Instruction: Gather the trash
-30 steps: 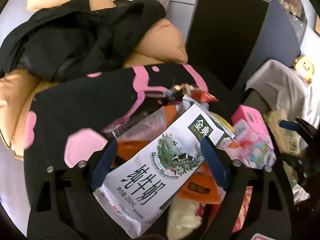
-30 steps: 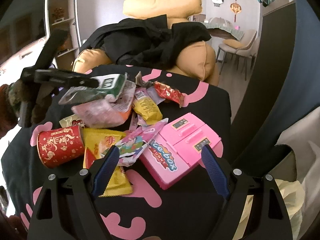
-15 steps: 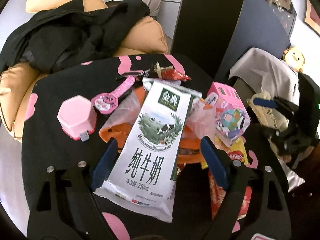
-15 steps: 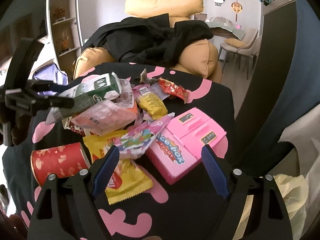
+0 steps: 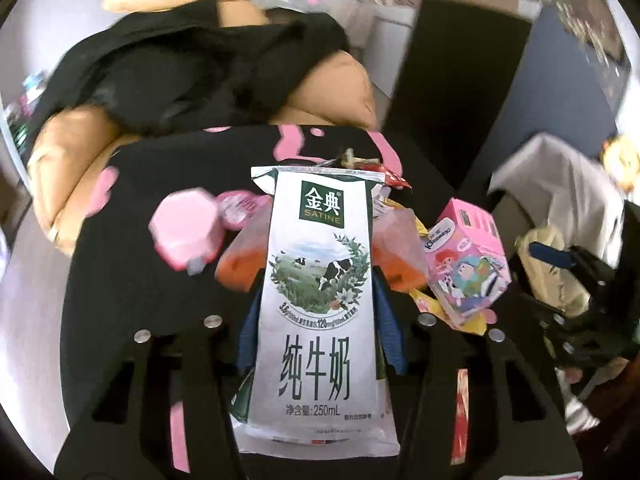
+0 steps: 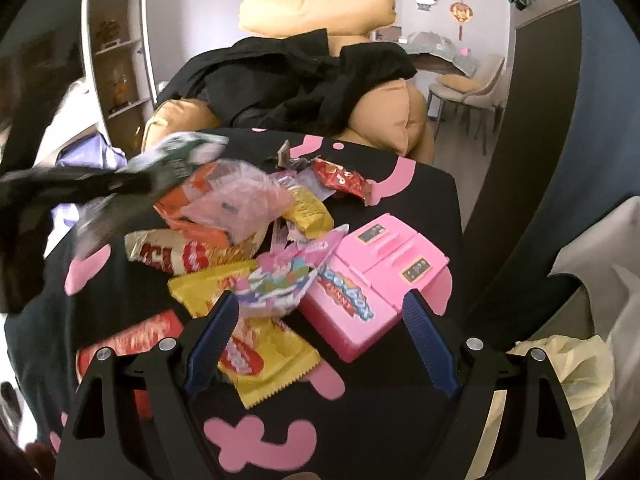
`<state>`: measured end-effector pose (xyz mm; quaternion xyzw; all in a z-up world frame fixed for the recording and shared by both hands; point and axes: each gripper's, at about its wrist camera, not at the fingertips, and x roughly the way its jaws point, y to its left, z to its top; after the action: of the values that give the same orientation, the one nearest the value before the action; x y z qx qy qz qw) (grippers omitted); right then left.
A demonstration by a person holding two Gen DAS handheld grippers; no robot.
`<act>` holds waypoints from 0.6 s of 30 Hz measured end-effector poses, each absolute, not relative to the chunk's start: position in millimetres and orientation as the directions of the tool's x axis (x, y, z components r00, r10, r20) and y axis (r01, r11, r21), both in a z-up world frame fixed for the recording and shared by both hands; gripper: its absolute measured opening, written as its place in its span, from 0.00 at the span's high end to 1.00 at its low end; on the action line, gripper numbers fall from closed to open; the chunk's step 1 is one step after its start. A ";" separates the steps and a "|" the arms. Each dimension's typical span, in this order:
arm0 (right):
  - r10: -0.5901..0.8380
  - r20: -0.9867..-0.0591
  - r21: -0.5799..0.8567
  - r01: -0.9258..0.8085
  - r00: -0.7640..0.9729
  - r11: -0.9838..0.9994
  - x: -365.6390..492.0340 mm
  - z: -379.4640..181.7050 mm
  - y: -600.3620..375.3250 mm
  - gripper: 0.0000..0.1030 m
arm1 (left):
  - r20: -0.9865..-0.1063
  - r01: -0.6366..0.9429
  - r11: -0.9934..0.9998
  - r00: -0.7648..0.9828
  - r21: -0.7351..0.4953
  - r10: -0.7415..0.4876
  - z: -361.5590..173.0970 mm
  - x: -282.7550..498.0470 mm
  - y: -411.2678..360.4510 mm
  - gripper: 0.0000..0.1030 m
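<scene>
The left hand-held gripper (image 5: 318, 312) is clamped on the milk carton (image 5: 318, 280), held above the desk (image 5: 132, 280), while the right hand-held gripper (image 6: 320, 344), fingers apart, hovers before the wrapper pile (image 6: 240, 240) and pink toy box (image 6: 380, 280).

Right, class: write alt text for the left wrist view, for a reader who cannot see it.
The left claw is shut on a flattened white milk carton, held up over a black table with pink shapes. Behind it lie an orange wrapper, a pink hexagonal box and a pink cartoon carton, with a black coat on a tan sofa beyond.
</scene>
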<state>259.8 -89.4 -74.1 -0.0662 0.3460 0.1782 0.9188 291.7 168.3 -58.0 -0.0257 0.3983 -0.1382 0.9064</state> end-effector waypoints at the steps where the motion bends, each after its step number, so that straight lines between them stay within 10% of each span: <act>1: 0.282 -0.664 0.011 -0.368 0.693 0.930 266.0 -74.9 -86.7 0.22 | -0.708 0.192 0.965 0.657 -0.177 -0.260 -58.9 279.8 174.7 0.54; 13: 0.153 -0.705 -0.192 -0.395 0.693 0.899 290.3 -91.2 -38.1 0.84 | -0.718 -0.028 0.947 0.659 -0.321 -0.224 -96.4 210.2 223.4 0.54; 18: 0.193 -0.713 -0.151 -0.417 0.674 0.896 282.0 -80.1 -42.8 0.90 | -0.706 -0.023 0.937 0.664 -0.348 -0.246 -99.3 203.1 227.8 0.44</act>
<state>282.0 -42.8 -80.1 -0.1528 0.3666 0.1693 0.9020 203.1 227.8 -99.3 -0.1662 0.4050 -0.0622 0.8969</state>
